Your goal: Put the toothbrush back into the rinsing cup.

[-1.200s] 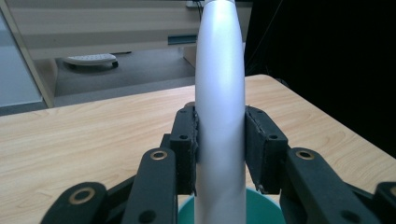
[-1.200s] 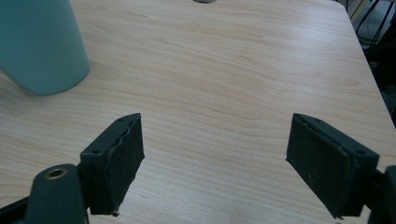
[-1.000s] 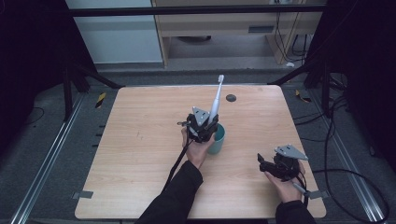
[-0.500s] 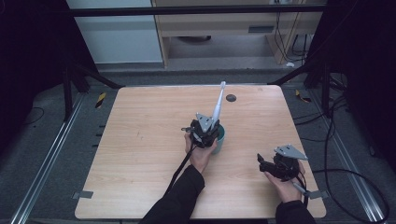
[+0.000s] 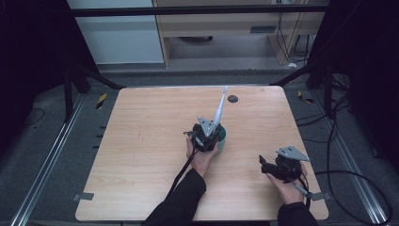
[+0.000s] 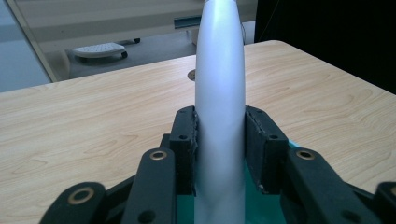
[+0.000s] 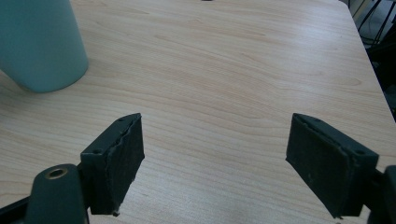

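Lowered since a second ago, the left claw [image 5: 210, 128] clamps the pale grey toothbrush handle [image 6: 219, 93] over the teal cup [image 5: 221, 136] at the middle of the bench [image 5: 141, 141], its tip perhaps inside, while the right claw [image 7: 224, 163] rests wide open near the right edge.

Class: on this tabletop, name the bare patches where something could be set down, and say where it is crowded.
Free: the whole left half of the table, and the far strip up to the round hole. Crowded: the middle, where the left gripper holds the toothbrush over the teal cup, and the right gripper's near corner.
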A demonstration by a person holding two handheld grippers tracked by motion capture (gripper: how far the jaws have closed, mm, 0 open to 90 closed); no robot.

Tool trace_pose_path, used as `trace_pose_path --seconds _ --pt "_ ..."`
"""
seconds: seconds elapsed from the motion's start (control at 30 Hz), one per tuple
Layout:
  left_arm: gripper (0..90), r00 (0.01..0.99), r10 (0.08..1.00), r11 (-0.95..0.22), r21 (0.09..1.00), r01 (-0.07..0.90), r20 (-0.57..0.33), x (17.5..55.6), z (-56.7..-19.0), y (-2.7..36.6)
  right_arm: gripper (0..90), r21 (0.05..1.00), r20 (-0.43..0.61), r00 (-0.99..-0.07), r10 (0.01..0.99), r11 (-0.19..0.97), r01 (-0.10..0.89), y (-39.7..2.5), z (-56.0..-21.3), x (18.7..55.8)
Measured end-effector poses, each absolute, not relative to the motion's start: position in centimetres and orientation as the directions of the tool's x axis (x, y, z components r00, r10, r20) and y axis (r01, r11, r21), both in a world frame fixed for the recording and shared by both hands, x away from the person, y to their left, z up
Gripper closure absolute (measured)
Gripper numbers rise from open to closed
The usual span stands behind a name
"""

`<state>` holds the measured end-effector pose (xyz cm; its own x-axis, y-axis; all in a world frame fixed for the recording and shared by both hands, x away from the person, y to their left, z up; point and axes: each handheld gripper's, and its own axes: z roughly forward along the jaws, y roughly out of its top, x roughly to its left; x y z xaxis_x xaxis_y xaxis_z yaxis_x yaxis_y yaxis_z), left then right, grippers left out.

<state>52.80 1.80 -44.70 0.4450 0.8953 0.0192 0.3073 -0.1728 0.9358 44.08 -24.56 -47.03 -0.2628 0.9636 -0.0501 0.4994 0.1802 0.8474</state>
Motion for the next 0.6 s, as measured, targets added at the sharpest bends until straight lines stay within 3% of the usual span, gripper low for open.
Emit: trace_pose_path --seconds 0.47,0.6 --pt "64.8 0.459 0.888 -0.199 0.922 0.332 0.026 52.8 -45.9 1.9 18.9 0.847 -0.050 -0.261 0.964 0.180 0.500 -24.6 -47.0 44.1" --pt "55.6 0.463 0.886 -0.199 0.925 0.324 0.029 52.6 -45.7 2.0 18.9 0.847 -0.050 -0.262 0.964 0.180 0.500 -24.5 -47.0 44.1"
